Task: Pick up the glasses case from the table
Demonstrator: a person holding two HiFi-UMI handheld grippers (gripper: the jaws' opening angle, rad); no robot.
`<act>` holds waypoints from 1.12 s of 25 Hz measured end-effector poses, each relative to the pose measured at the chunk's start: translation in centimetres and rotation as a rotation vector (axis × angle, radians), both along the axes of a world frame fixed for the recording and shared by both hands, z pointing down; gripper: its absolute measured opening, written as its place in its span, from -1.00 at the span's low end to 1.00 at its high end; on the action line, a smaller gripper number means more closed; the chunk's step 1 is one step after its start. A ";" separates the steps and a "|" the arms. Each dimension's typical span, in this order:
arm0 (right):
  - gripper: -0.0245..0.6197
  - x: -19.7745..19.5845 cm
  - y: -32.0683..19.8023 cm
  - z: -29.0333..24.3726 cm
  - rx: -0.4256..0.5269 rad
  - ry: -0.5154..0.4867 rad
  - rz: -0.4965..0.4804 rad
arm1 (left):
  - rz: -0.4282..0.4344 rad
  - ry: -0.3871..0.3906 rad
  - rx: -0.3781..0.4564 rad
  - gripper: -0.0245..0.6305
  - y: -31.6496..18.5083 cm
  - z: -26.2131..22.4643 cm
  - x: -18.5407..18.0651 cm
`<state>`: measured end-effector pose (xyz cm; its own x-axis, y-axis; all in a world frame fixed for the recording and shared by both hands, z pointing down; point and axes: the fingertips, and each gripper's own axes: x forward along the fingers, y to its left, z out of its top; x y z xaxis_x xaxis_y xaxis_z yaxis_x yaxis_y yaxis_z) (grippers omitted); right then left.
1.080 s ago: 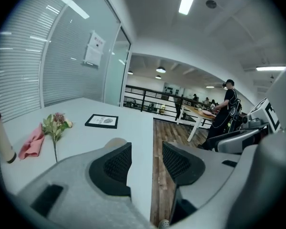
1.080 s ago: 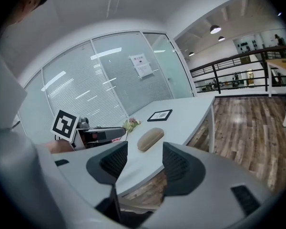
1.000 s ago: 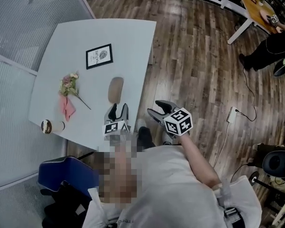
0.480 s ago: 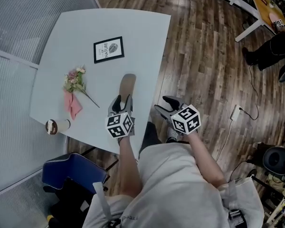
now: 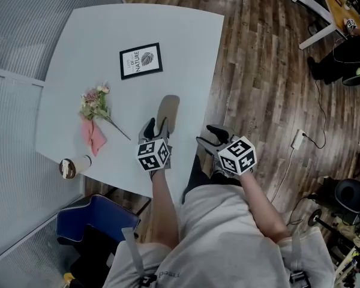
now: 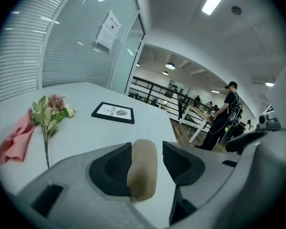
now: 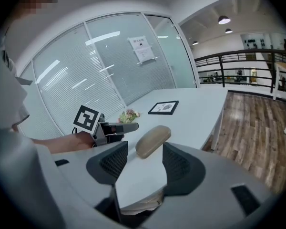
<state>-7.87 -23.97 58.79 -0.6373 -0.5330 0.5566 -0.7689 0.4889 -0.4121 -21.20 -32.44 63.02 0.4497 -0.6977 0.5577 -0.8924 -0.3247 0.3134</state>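
Observation:
The glasses case is a tan oblong pod lying on the white table, near its right edge. My left gripper hovers at the case's near end. In the left gripper view the glasses case shows between the open jaws of the left gripper, close to the left pad with a gap on the right. My right gripper is open and empty, off the table's right edge over the wooden floor. From the right gripper the glasses case lies ahead, with the left gripper beside it.
A framed print lies beyond the case. Dried flowers on a pink cloth and a coffee cup are at the table's left. A blue chair stands below the near edge. A person stands far right.
Both grippers have moved forward over the table's near edge. The left one has come up to the case's near end; the case has not moved.

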 end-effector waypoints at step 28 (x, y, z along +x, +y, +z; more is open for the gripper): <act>-0.23 -2.8 -2.7 2.4 -0.067 -0.057 0.043 | 0.145 -0.072 -0.036 -0.27 -3.5 5.7 0.9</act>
<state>-10.63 -26.66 61.14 -0.6462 -0.5229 0.5559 -0.7630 0.4257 -0.4864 -20.31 -35.95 68.71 0.5020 -0.6078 0.6153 -0.8577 -0.4412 0.2639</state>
